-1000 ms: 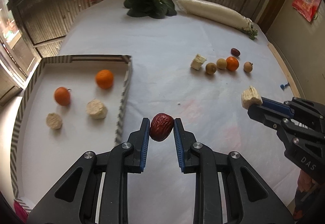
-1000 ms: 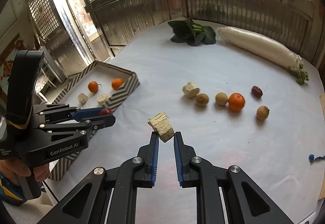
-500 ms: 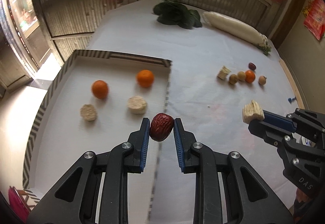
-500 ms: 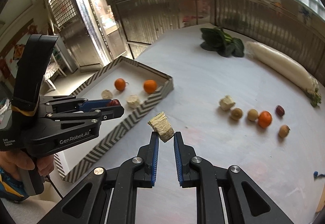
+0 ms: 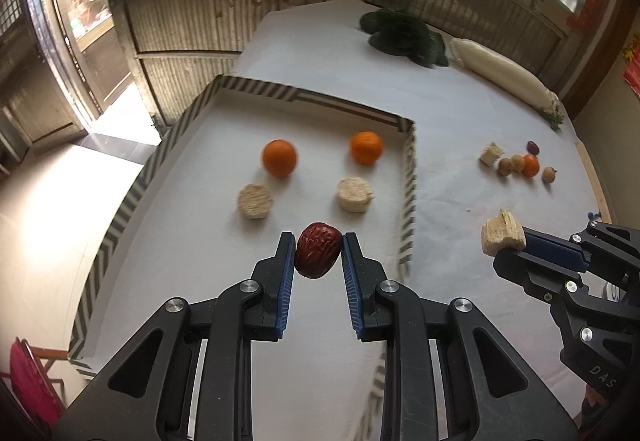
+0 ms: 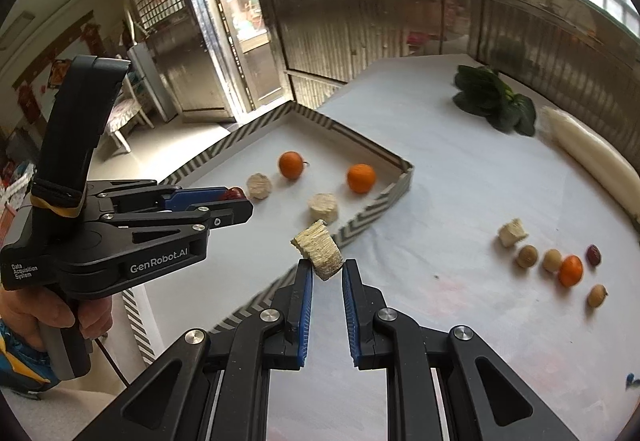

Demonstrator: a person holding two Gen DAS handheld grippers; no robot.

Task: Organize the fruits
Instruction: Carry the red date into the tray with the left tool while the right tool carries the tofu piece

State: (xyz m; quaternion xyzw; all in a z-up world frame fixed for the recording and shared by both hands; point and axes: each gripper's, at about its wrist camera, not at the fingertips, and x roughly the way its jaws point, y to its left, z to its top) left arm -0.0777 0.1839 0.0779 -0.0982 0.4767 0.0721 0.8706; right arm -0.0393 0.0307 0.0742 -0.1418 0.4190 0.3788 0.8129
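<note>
My left gripper (image 5: 318, 241) is shut on a wrinkled red date (image 5: 318, 255) and hangs over the near part of the striped tray (image 5: 407, 177). The tray holds two oranges (image 5: 280, 157) (image 5: 366, 147) and two pale cut chunks (image 5: 256, 201) (image 5: 354, 194). My right gripper (image 6: 323, 265) is shut on another pale fibrous chunk (image 6: 318, 249), above the tray's near right wall (image 6: 372, 209); it shows at the right of the left wrist view (image 5: 504, 241). Several small fruits (image 6: 568, 269) and one more chunk (image 6: 512, 233) lie in a row on the white table.
Dark leafy greens (image 5: 404, 37) and a long white radish (image 5: 504, 75) lie at the table's far side. A person's hand (image 6: 44, 317) holds the left gripper's handle. A red chair (image 5: 28, 381) stands beside the table at lower left.
Both grippers moved left with their loads: the date went from outside the tray's right wall to over the tray, and the chunk came up to that wall.
</note>
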